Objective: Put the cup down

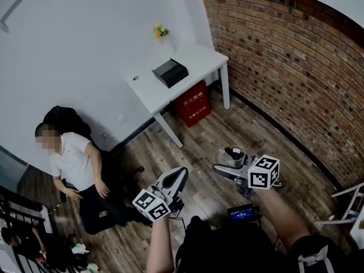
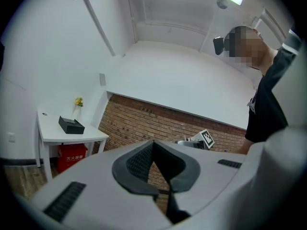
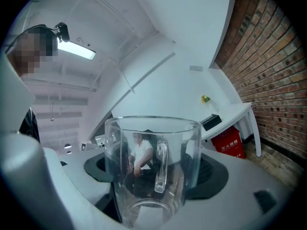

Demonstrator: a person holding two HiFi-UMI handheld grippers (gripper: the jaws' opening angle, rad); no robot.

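My right claw [image 1: 230, 165] is clamped on the cup [image 1: 235, 152], a clear glass mug, and my left claw [image 1: 177, 178] is closed with nothing in it.

In the head view, the cup hangs upright over the wooden floor, well apart from the white table [image 1: 187, 67] and on the side nearer me. The left claw is just beside the right one and equally far from the table. A black box [image 1: 169, 72] sits on the tabletop, a red box [image 1: 193, 103] stands under it, and a person [image 1: 71, 164] sits on the floor off the table's end. The cup is small in this view, so I can't tell from here whether it holds anything.

In the left gripper view, the dark pads meet at their lower edge with only a narrow notch above and nothing between them. The table stands far off against the wall.

In the right gripper view, the cup fills the gap between the pads, both pressing its wall, with the handle facing the camera. It looks empty. The table lies well beyond the rim.

I judge that I'm mid-carry and the put-down has not begun. The next move calls for bringing the cup over a free patch of the table, clear of the black box. It should stay level as I lower it until the base bears, and only then should the right jaws part.
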